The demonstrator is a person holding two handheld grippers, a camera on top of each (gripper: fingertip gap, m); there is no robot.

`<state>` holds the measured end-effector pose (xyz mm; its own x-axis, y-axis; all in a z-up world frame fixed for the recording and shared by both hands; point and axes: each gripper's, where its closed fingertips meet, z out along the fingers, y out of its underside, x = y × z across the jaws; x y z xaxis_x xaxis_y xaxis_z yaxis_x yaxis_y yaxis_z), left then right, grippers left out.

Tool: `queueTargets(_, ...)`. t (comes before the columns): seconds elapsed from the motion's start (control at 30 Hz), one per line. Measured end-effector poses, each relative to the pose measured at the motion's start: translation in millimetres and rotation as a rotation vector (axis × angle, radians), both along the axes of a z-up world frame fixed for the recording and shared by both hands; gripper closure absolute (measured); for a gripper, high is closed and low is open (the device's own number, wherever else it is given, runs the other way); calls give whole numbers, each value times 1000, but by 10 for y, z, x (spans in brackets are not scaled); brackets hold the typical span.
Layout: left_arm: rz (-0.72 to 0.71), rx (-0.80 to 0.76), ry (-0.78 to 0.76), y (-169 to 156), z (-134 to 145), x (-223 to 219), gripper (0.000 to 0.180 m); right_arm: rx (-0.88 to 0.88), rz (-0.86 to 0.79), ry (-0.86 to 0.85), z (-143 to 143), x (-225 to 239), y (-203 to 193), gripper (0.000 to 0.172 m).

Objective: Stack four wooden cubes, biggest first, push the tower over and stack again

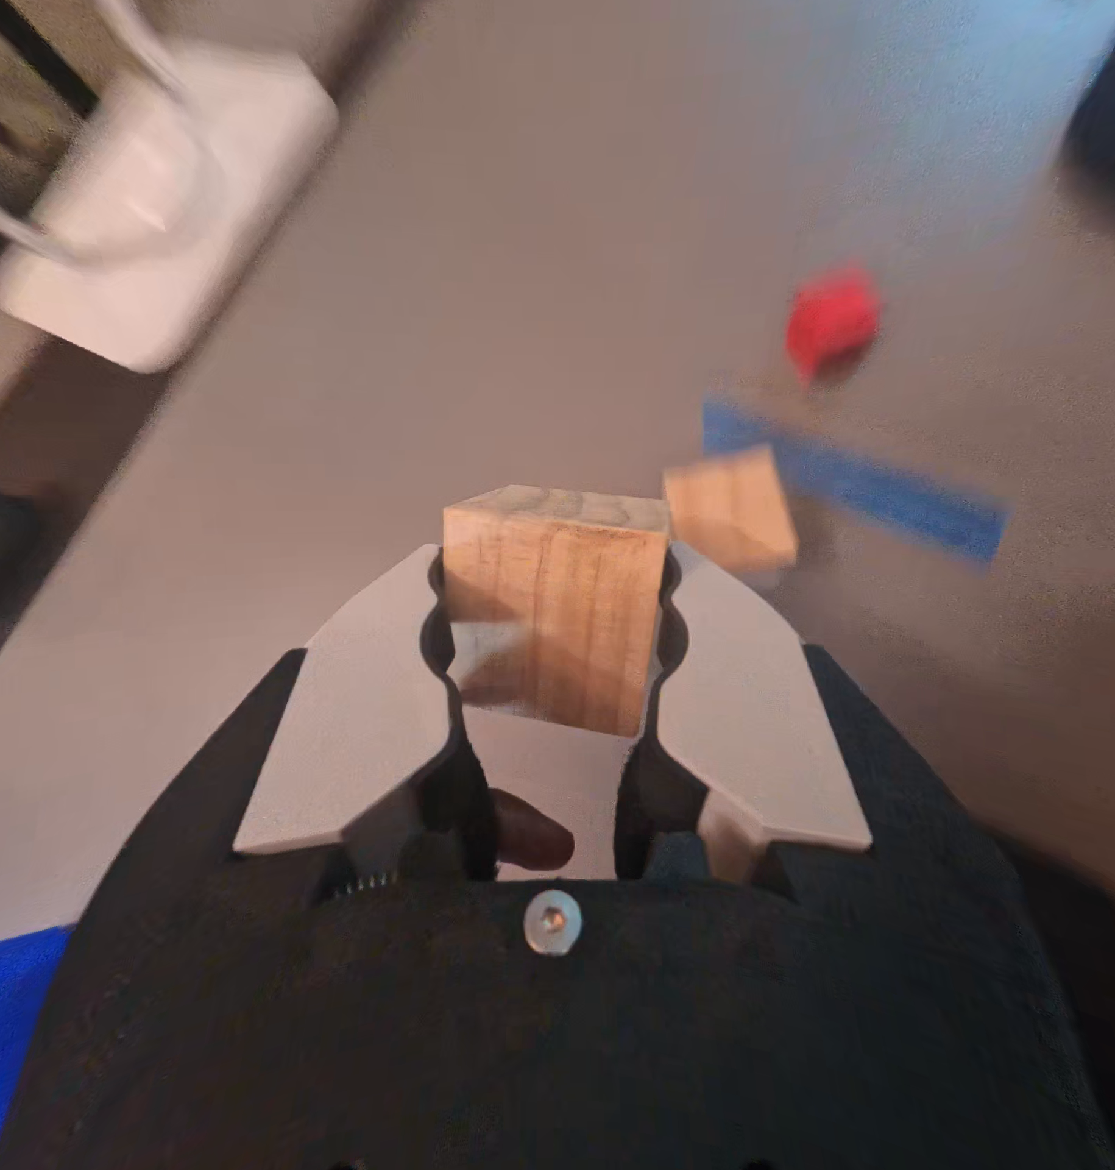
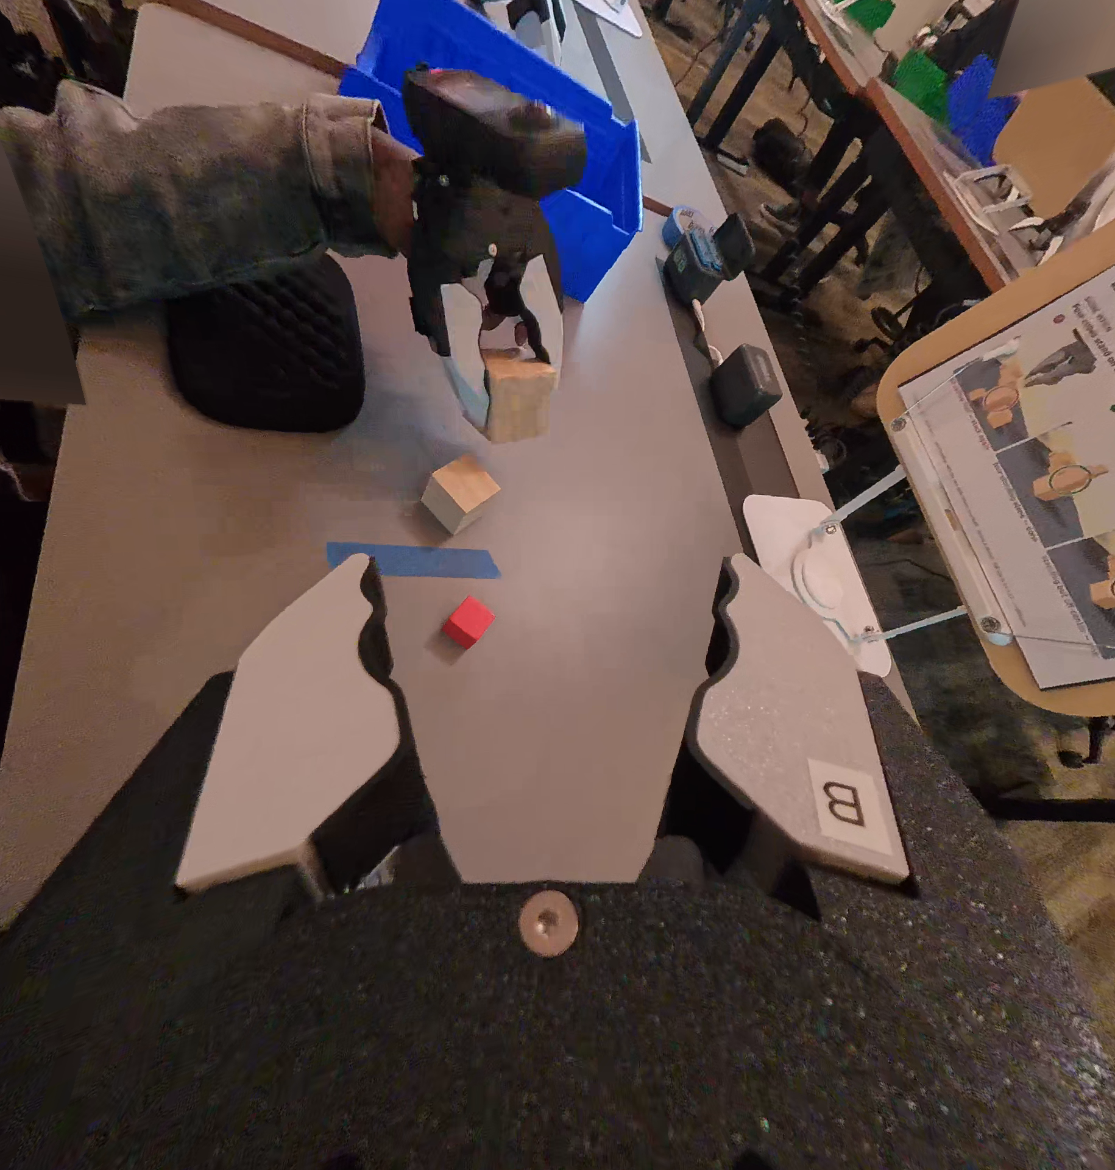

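My left gripper is shut on a large plain wooden cube, both pads against its sides, and holds it above the grey table. The right wrist view shows that gripper with the cube lifted off the table. A smaller plain wooden cube lies on the table beside a blue tape strip. A small red cube lies past the tape. My right gripper is open and empty, above the table near the red cube.
A blue bin stands at the table's far end, a black padded pouch at its left. Small black devices and a white stand base sit along the right edge. A white box shows in the left wrist view.
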<state>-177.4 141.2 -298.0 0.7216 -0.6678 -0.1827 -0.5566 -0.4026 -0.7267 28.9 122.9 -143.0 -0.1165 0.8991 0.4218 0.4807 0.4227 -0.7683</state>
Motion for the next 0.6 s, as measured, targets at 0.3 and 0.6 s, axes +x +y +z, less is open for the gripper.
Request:
queueTargets(0.3,-267,268,-1732,-625,1991,707,117,-123,109,289,427,-707,-301,85)
queueTargets(0.6,-255,525,-1489,-636,1951,1082,118,-517,123,188,241,-1036,-493,100)
